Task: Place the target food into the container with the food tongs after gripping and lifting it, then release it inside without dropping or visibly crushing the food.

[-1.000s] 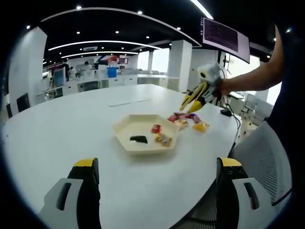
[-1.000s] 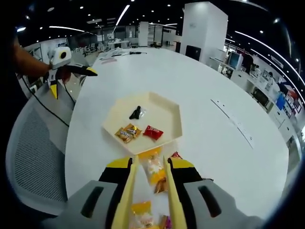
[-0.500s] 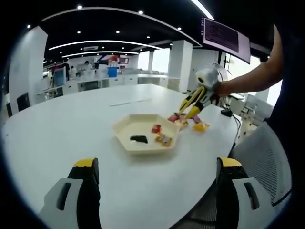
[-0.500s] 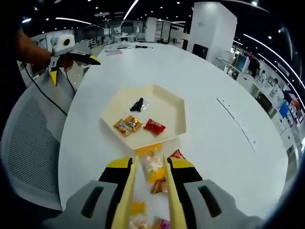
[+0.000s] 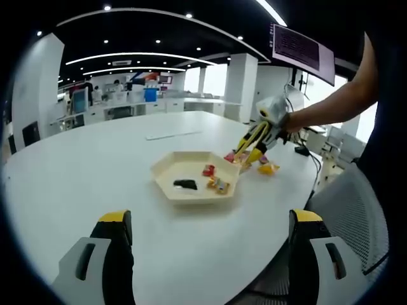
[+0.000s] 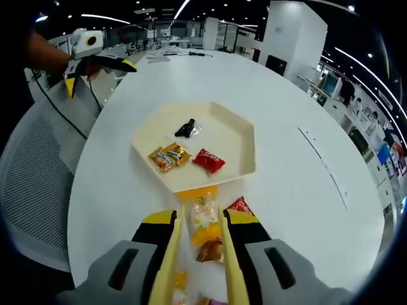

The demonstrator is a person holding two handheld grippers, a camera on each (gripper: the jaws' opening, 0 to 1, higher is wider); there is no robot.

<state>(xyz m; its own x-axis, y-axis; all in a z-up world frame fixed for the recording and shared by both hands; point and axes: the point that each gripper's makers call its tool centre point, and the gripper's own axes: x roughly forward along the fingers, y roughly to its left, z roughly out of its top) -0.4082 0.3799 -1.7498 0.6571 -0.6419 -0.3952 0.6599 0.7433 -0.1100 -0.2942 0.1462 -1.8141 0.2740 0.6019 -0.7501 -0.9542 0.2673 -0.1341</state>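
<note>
Over the last second your right gripper point(image 6: 199, 251) dropped lower and closer to the snack pile beside the tray point(image 6: 245, 136); your left gripper point(image 5: 206, 254) kept its place. The right gripper held yellow food tongs point(image 6: 199, 235), their blades narrow but still apart, and between the tips lay a yellow-wrapped snack point(image 6: 204, 219) on the white table point(image 6: 305, 210) — I could not tell whether the blades pinched it. A red packet point(image 6: 240, 204) sat just right of the tips. Ahead of them the tray held a red packet point(image 6: 208, 160), an orange one point(image 6: 166, 155) and a dark piece point(image 6: 186, 128). Your left gripper's jaws stood spread wide, far back from the tray.
</note>
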